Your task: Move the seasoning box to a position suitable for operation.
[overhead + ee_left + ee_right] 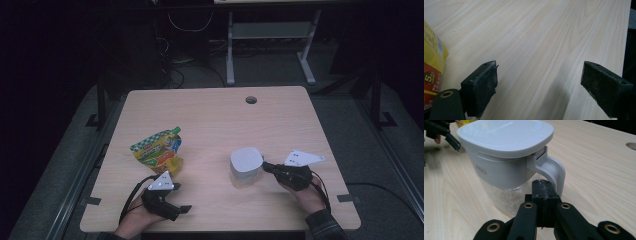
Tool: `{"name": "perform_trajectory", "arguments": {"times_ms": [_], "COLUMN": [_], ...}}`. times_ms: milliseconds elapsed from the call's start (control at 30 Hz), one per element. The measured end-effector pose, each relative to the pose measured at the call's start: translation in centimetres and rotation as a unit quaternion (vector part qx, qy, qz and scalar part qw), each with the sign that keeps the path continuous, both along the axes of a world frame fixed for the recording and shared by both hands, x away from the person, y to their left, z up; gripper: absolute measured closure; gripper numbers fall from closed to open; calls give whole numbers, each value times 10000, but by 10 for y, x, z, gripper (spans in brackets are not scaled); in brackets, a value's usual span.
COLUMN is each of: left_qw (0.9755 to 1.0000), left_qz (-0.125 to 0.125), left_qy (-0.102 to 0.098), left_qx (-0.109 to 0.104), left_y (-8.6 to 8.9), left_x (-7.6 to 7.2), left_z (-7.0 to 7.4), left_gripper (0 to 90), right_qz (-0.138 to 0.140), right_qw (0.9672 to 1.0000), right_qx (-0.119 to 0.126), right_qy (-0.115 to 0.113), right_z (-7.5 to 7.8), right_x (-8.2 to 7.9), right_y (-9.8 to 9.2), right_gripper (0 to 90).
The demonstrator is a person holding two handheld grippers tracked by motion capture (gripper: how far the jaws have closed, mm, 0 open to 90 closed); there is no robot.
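My right gripper (pixel 543 186) sits closed with nothing between its jaws, tips just under the handle (pixel 554 171) of the jug (pixel 246 166), which stands mid-counter (pixel 210 120) to the right. Risk: shut jaws can't take the handle; pushing in like this could shove or tip the lidded jug, and the clear base looks slippery. My left gripper (pixel 539 85) is open over bare wood, beside the pouch (pixel 159 151); swinging it could knock the pouch over.

White lidded jug (pixel 506 157), upright, handle (pixel 552 172) gripped
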State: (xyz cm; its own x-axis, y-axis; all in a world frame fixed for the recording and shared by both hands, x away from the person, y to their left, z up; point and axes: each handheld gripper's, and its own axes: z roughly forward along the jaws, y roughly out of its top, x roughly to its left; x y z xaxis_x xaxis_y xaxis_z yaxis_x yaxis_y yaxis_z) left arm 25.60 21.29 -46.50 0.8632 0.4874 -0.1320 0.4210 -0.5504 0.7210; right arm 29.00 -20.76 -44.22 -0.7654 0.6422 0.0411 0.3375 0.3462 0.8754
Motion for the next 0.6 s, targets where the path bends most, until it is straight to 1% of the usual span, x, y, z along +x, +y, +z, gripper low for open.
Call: {"name": "perform_trajectory", "arguments": {"times_ms": [233, 300, 600], "left_qw": [10000, 10000, 10000], "left_qz": [19, -1, -33], "left_qy": [16, 3, -36], "left_qx": [-22, -29, -41], "left_y": [1, 0, -7], "left_x": [0, 0, -2], "left_z": [0, 1, 5], "left_gripper": [134, 134, 128], "right_qz": [-133, -136, -84], "right_qw": [9999, 9999, 9998], "right_qx": [-7, 2, 159], "right_qy": [-5, -3, -37], "right_z": [-1, -1, 5], "right_x": [10, 10, 0], "right_y": [2, 2, -7], "right_gripper": [897, 897, 896]}}
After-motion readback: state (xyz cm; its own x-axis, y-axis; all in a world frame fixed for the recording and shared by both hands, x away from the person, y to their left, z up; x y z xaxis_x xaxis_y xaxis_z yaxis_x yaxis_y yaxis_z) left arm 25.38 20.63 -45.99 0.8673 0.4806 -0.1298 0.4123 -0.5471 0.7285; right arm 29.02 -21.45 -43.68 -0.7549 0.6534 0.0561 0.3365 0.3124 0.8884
